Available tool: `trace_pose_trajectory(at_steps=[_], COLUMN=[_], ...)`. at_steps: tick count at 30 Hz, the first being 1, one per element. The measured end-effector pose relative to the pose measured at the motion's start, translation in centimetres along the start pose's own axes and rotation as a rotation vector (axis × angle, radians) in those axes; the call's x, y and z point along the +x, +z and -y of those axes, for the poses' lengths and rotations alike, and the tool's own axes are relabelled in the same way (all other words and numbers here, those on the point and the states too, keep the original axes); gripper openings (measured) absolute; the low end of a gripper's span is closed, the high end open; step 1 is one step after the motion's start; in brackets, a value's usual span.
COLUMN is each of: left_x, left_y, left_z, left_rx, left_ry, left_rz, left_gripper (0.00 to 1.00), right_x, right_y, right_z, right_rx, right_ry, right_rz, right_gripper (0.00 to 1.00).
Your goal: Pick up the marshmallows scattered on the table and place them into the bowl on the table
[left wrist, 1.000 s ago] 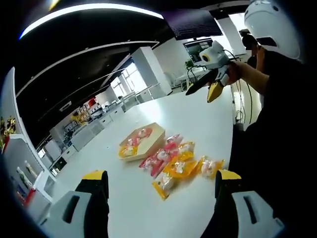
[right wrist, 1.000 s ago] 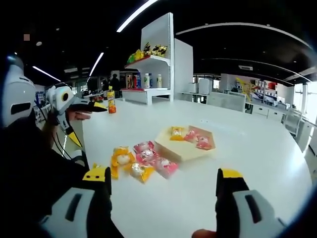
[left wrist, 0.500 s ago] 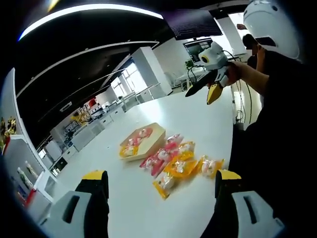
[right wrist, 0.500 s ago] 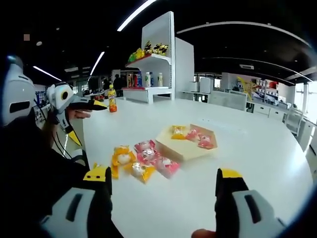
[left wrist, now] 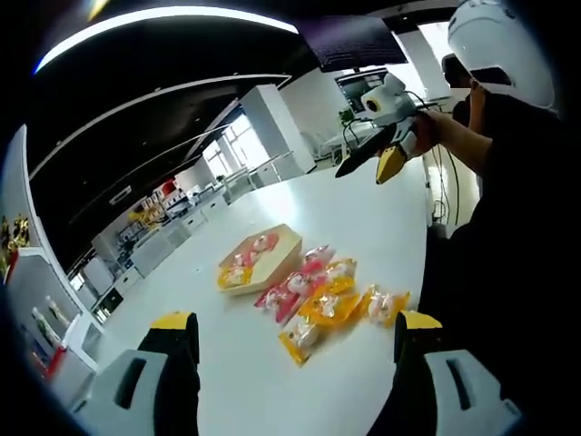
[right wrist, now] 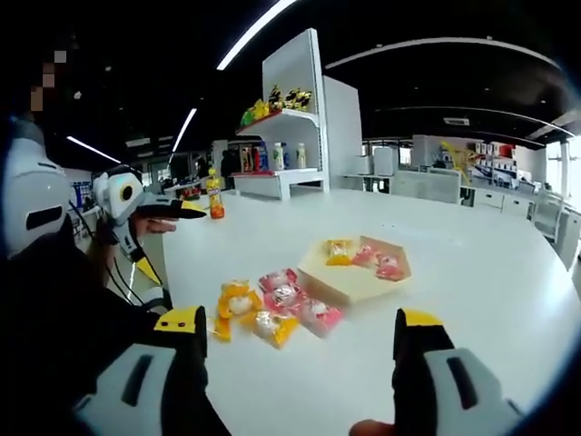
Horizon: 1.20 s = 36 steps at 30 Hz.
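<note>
Surface point(left wrist: 363, 209): a broad white top that carries the bowl and the wrapped sweets; seen also in the right gripper view point(right wrist: 472, 272).
Bowl point(left wrist: 260, 256): a shallow, pale wooden tray-like bowl, lying flat on the surface; in the right gripper view point(right wrist: 356, 271) it holds three packets, one yellow and two pink-red.
Marshmallows point(left wrist: 329, 300): pink and yellow wrapped packets in a loose cluster just beside the bowl, on the side toward the person; the nearest pink ones lie close against the bowl's edge, whether touching I cannot tell. In the right gripper view point(right wrist: 272, 307) the yellow packets lie farthest from the bowl.
Left hand-held gripper point(left wrist: 297, 331): jaws spread wide, nothing between them, yellow-tipped, held in the air well short of the marshmallows. In the right gripper view point(right wrist: 186, 209) it is held up in a hand point(right wrist: 154, 225), well apart from the bowl; from that angle I cannot tell how its jaws stand.
Right hand-held gripper point(right wrist: 297, 327): jaws spread, empty, above bare surface, the marshmallows ahead and between the jaw lines. In the left gripper view point(left wrist: 368, 156) it is raised in the person's hand point(left wrist: 427, 132), high beyond the bowl.
Shelf point(right wrist: 286, 136): a white unit beyond the bowl, carrying bottles and yellow packs.
Bottle point(right wrist: 216, 195): orange, upright on the surface, far from the bowl.
</note>
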State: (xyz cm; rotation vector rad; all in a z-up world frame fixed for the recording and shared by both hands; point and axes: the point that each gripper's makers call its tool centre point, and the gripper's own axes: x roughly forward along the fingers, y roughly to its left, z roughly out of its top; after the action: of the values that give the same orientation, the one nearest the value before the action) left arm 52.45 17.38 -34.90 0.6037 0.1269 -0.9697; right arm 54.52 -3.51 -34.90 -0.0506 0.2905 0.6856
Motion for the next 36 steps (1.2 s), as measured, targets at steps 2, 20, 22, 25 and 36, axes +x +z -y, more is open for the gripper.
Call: trace_pose_trajectory(at_steps=[2, 20, 22, 25, 36], left_x=[-0.2, -0.4, -0.4, -0.4, -0.2], left_y=[0.2, -0.3, -0.2, 0.1, 0.1], left_z=[-0.1, -0.1, -0.1, -0.2, -0.1], left_rx=[-0.008, -0.024, -0.019, -0.014, -0.014], left_ry=[0.001, -0.003, -0.001, 0.003, -0.003], left_rz=[0.012, 0.005, 0.007, 0.016, 0.012], left_gripper=[0.88, 0.88, 0.88, 0.88, 0.88], right_x=[0.4, 3.7, 4.2, 4.8, 7.4], right_y=[-0.2, -1.8, -1.8, -1.8, -3.4], right_z=[0.1, -0.1, -0.7, -1.0, 0.3], right_rx=[0.002, 0.054, 0.050, 0.047, 0.068], right_ry=[0.000, 0.019, 0.037, 0.054, 0.013], right_rz=[-0.012, -0.087, -0.092, -0.095, -0.134], right_gripper=[0.81, 0.78, 0.78, 0.78, 0.75])
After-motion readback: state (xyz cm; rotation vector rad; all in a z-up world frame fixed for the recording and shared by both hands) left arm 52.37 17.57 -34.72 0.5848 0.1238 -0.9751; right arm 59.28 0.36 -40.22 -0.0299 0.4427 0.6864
